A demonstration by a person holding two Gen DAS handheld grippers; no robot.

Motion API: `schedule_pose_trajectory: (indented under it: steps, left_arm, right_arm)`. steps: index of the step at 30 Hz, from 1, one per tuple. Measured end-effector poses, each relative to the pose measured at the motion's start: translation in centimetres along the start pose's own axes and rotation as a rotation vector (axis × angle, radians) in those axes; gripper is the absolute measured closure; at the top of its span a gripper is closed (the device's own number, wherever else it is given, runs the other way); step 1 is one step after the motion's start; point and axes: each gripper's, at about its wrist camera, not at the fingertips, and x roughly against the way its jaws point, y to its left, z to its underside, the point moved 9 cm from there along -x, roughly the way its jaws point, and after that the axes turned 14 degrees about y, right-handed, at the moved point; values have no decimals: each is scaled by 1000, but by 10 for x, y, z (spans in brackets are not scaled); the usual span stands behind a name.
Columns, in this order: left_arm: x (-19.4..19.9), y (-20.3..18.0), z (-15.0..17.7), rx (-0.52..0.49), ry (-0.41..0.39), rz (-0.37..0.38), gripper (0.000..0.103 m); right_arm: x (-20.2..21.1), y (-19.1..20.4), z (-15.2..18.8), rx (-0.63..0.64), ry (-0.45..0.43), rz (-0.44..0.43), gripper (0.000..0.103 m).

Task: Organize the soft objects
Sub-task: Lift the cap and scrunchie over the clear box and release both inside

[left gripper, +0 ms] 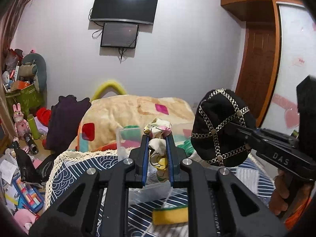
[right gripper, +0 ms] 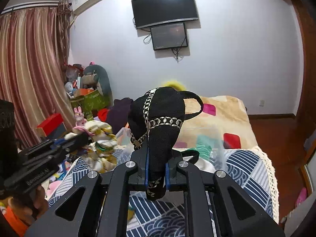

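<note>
Left claw point(left gripper: 158, 154): clamped on printed cloth point(left gripper: 158, 138), held above clear bin point(left gripper: 130, 138) on bed point(right gripper: 246, 164). Right claw point(right gripper: 157, 167): clamped on black hat point(right gripper: 158, 114), aloft. Sponge point(left gripper: 170, 215) on bed, near. Judged midway: nothing binned from these two yet.

A matt black felt-like cloth is seen on the hat point(right gripper: 158, 118), trimmed with shiny metal chain. Thin smooth printed fabric forms the scarf point(left gripper: 158, 148). The box point(left gripper: 126, 138) is made of clear glossy plastic.

Two grippers point(left gripper: 158, 142) point(right gripper: 157, 165). One black hat point(left gripper: 219, 126), one patterned cloth point(left gripper: 158, 148), one yellow sponge point(left gripper: 170, 215). One clear box point(left gripper: 126, 138), two wall screens point(left gripper: 124, 7) point(left gripper: 119, 35).
</note>
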Motion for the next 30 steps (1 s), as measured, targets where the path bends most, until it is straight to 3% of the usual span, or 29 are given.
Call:
schedule_pose_trajectory:
  steps: [4, 8, 17, 24, 30]
  left_arm:
    - [-22, 8, 5, 5, 34, -7, 87]
    - [-43, 5, 8, -5, 86, 38, 87]
    - [-79, -1, 27, -49, 183, 29, 87]
    - [-81, -3, 33, -66, 211, 23, 86]
    - [-71, -3, 34, -54, 208, 43, 75]
  right_arm:
    - [-15, 6, 5, 17, 32, 8, 93]
    - [-33, 4, 9, 27, 74, 29, 93]
    - [-51, -9, 12, 11, 160, 71, 93]
    - [-63, -9, 22, 34, 214, 100, 92]
    - [-58, -16, 24, 23, 217, 107, 84]
